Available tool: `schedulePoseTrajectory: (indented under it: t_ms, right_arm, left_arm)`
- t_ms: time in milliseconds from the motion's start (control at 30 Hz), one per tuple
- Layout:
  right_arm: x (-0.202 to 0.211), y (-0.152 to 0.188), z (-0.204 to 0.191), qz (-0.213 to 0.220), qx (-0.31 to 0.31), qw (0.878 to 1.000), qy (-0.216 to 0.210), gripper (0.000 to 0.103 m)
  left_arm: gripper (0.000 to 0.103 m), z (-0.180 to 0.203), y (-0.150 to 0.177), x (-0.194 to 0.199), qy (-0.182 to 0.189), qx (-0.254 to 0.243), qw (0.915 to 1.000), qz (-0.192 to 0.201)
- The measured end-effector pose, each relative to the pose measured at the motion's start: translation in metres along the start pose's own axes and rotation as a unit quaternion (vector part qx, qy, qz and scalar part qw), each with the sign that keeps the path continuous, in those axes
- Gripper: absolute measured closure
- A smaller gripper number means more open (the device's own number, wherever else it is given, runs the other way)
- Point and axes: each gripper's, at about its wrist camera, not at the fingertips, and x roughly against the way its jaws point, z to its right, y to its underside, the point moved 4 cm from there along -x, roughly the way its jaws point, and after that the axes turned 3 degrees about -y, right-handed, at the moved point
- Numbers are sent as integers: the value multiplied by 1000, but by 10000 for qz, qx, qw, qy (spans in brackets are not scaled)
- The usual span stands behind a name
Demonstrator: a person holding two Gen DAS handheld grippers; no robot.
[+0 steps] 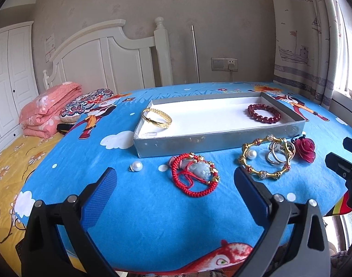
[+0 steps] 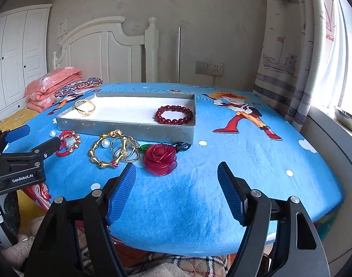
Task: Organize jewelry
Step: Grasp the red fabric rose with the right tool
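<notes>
A shallow grey tray (image 1: 199, 142) (image 2: 120, 128) on the blue cloth holds a gold bangle (image 1: 156, 118) (image 2: 84, 107) and a dark red bead bracelet (image 1: 263, 113) (image 2: 174, 115). In front of it lie a loose pearl (image 1: 136, 166) (image 2: 52, 133), a red cord bracelet with a jade charm (image 1: 194, 175) (image 2: 68, 143), a gold bamboo bangle (image 1: 265, 157) (image 2: 106, 147) around a second pearl (image 1: 251, 154), silver rings (image 1: 276, 154) (image 2: 126, 153) and a red rose pendant (image 1: 304, 149) (image 2: 160, 159). My left gripper (image 1: 176, 182) is open just short of the red cord bracelet. My right gripper (image 2: 176, 177) is open, the rose ahead of its left finger.
The blue cartoon cloth (image 2: 245, 152) covers a table beside a bed with a folded pink quilt (image 1: 46, 110), a patterned pillow (image 1: 86, 103) and a white headboard (image 1: 106, 60). A curtain and window sill (image 2: 326, 120) stand at the right. The right gripper shows at the left wrist view's right edge (image 1: 347, 161).
</notes>
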Motion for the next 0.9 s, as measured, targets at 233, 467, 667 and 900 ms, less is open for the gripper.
schedulePoseTrajectory:
  t_ms: [233,467,667,900]
  right_arm:
    - [-18,-1,-8,-154,224,9996,17,34]
    - [-41,-4,-16,-287,365,9989,4,34]
    - [-56,-5,-14,-373,307,9988,-12,34]
    - [-59,-7,-13,-347,329,9989,-18,64]
  left_arm:
    - [5,-1,2,-6,51,-14,10000,-71]
    - [5,-2,2,-5,75,-11,10000,10]
    - [5,0,2,-1,147,-46,9998,98]
    - [5,11,2,4,295,-185,9992,179]
